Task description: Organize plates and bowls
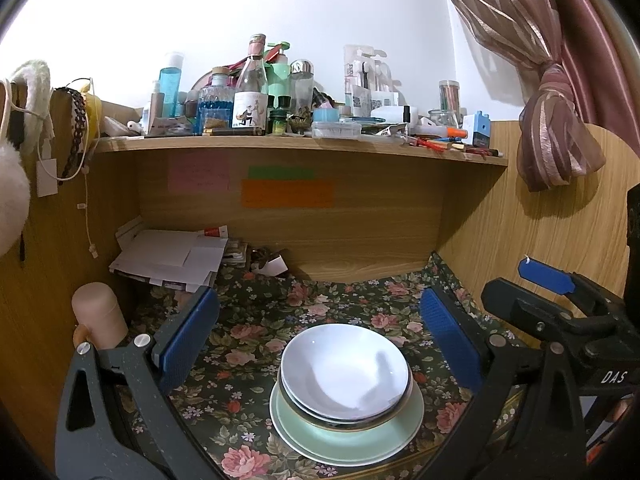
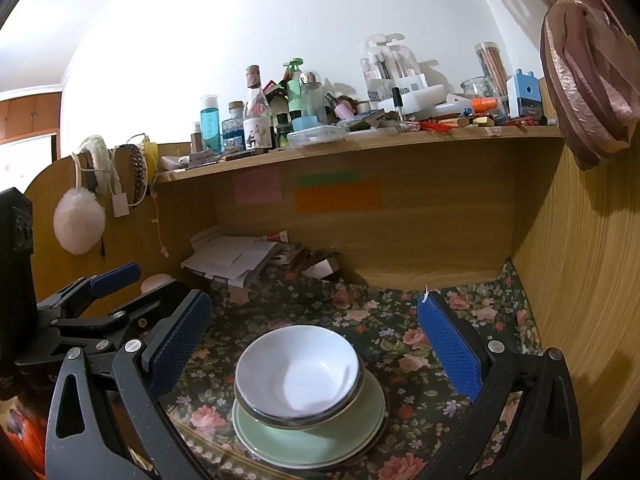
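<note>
White bowls (image 1: 346,372) with dark rims sit nested on pale green plates (image 1: 348,436), one stack on the floral cloth. The same bowls (image 2: 298,372) and green plates (image 2: 312,440) show in the right wrist view. My left gripper (image 1: 320,336) hovers over the stack, open, blue pads wide apart and nothing between them. My right gripper (image 2: 316,344) is open too, likewise above the stack and empty. Each gripper appears at the edge of the other's view: the right one (image 1: 560,304) at the right, the left one (image 2: 100,300) at the left.
A floral cloth (image 1: 256,320) covers the desk inside a wooden alcove. Papers (image 1: 172,258) are piled at the back left beside a pink cylinder (image 1: 100,314). A crowded shelf (image 1: 300,144) of bottles hangs overhead. A wooden wall (image 2: 580,280) stands at the right, a curtain (image 1: 552,132) above it.
</note>
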